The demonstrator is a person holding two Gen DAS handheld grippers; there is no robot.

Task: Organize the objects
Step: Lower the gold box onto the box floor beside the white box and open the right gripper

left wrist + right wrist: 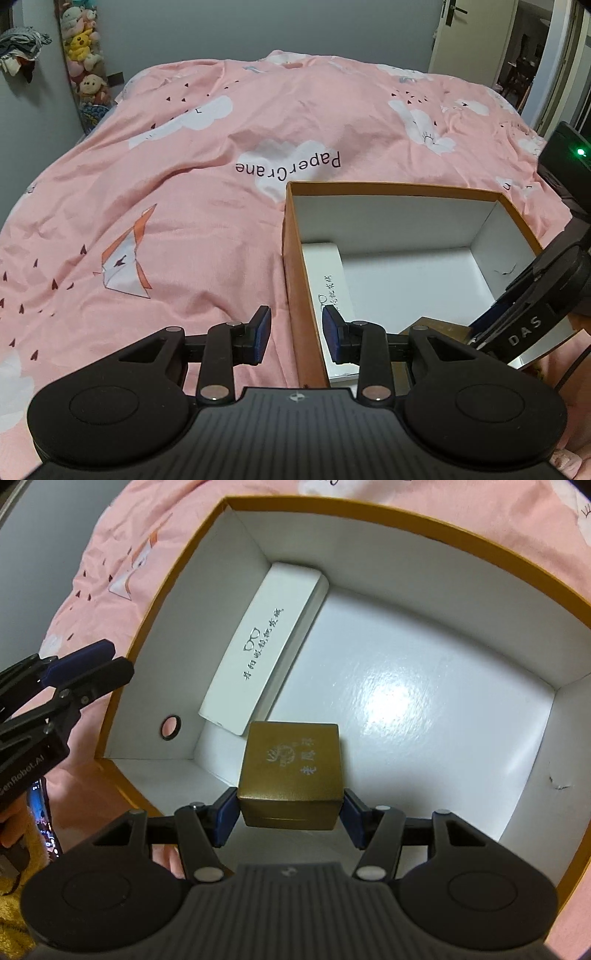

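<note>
The right gripper (289, 818) hangs over the open orange box (424, 520) with a small gold box (291, 771) clamped between its blue pads (225, 819), one pad on each side face, low on the cube. The gold box is held above the white floor near the closest wall, its printed top facing the camera, just off the end of the long white carton (264, 646) that lies along the left inner wall.

What could go wrong from here? The grip sits near the gold box's lower seam (a lid line seems to run there), so a quick release could let it tip or land on the white carton's corner instead of flat on the floor. Dropping from this height might also bounce it on the glossy base. And the orange box rests on a soft pink duvet (166, 184), so any push on a wall could rock it.

The left gripper (296, 334) holds nothing: its fingers stand apart with only air between them, straddling the orange box's left wall, one pad outside over the duvet, the other inside above the white carton. A careless dip there would catch the rim (291, 258). In the right wrist view it appears off to the left, well clear of the gold box.
</note>
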